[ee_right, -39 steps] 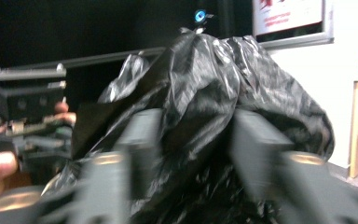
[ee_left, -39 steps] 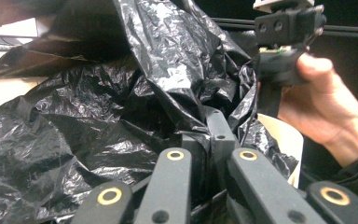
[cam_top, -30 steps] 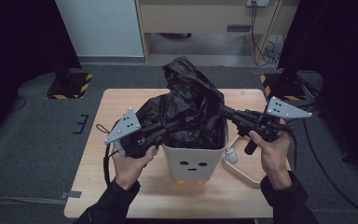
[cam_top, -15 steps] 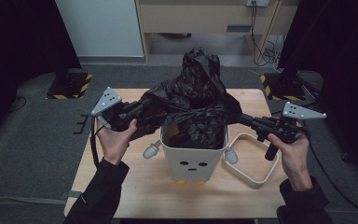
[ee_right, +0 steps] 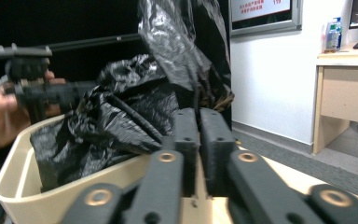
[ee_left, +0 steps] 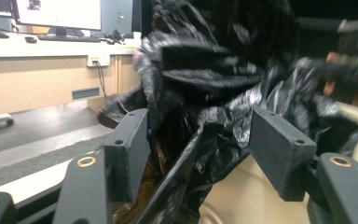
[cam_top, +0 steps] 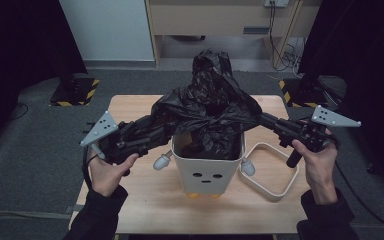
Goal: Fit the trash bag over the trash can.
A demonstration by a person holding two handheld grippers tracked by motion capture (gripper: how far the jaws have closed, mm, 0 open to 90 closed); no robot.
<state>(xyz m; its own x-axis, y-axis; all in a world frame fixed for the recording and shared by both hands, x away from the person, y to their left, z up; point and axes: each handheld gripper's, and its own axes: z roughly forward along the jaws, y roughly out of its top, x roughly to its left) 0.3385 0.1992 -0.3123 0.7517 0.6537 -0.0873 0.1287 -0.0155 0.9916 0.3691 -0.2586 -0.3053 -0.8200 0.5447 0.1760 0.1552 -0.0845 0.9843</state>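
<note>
A cream bin [cam_top: 207, 176] with a small face stands mid-table. A crumpled black bag [cam_top: 211, 102] sits in its mouth and bulges up above it, pulled out to both sides. My left gripper [cam_top: 152, 128] reaches in from the left. In the left gripper view it [ee_left: 203, 144] is open, its pads wide apart, with folds of the bag [ee_left: 214, 79] hanging between them. My right gripper [cam_top: 266, 120] comes from the right. In the right gripper view it [ee_right: 198, 133] is shut on a thin edge of the bag [ee_right: 135, 112] above the bin's rim [ee_right: 14, 182].
A white rounded frame [cam_top: 275, 172] lies on the wooden table [cam_top: 140, 107] just right of the bin. Two small white knobs [cam_top: 162, 161] stick out of the bin's sides. A desk and cables stand beyond the table's far edge.
Both hands have drawn apart, left one leftward and right one rightward, stretching the bag wide over the bin. The bag's top has risen into a peak.
</note>
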